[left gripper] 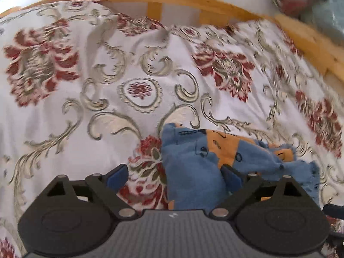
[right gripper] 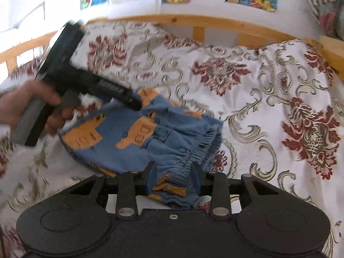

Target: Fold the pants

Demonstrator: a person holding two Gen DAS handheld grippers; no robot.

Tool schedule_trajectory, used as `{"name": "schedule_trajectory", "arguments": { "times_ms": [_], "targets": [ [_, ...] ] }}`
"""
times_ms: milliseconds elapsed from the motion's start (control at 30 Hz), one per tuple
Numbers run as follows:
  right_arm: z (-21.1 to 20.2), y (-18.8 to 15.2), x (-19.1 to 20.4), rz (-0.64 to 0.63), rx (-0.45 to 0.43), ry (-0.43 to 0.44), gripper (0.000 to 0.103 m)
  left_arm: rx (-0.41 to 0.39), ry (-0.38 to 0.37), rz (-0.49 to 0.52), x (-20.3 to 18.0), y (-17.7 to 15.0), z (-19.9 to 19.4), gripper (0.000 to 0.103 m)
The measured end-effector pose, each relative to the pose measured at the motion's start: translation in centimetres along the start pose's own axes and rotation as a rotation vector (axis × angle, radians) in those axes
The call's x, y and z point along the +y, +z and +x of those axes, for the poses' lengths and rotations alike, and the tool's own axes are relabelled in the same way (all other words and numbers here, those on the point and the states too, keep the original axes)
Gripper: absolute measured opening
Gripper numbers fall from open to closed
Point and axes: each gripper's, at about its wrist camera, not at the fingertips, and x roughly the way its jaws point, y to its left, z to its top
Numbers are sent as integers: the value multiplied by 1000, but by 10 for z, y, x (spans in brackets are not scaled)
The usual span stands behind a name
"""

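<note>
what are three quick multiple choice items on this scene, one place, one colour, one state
1. The pants lie on: A a floral bedspread; B a wooden floor; C a chair.
2. The patches on the blue pants are: A green; B orange; C pink.
3. The left gripper is: A shut on a sock; B shut and empty; C open.
Answers: A, flowered cloth shows all around them; B, orange blocks show in both views; C, its fingers stand wide apart with bedspread showing between.
</note>
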Motion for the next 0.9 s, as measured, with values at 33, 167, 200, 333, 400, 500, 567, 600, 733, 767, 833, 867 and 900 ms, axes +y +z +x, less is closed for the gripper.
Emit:
{"name": "schedule_trajectory", "arguments": {
  "times_ms": [33,167,200,333,400,500,567,600,733,767,833,867,900],
  "targets": [
    [0,3,-2,11,-10,3,40,-11,6,6,0,-4,-8,94],
    [12,15,-2,16,-21,-10,43,-39,30,40,-1,-23,-32,97],
    [21,15,-2,19,13,-12,46,-27,36,45,-1,-27,-34,97],
    [38,2,-9,66,75,-29,51,13,41,16,12,-43,-32,98],
    [30,-1,-9,78,57,-63,64,9,31,-4,18,-43,-35,99],
    [14,-4,-10,101,40,-67,64,5,52,4,19,-45,-46,99],
    [3,-5,-7,103,18,-75,66,-9,71,22,15,-45,-55,98],
    [-2,-5,-7,110,9,-77,68,-16,85,35,13,-45,-60,98],
    [-21,-6,-2,150,-11,-69,75,-40,118,72,8,-44,-81,98],
    [-25,-7,-1,154,-17,-65,78,-45,122,69,9,-44,-87,98],
    [-34,-8,5,155,-32,-61,84,-54,110,44,12,-45,-98,98],
    [-38,-9,7,157,-38,-60,89,-53,101,27,14,-46,-103,98],
    [-41,-10,9,165,-45,-57,93,-53,95,14,15,-48,-107,98]
  ]
}}
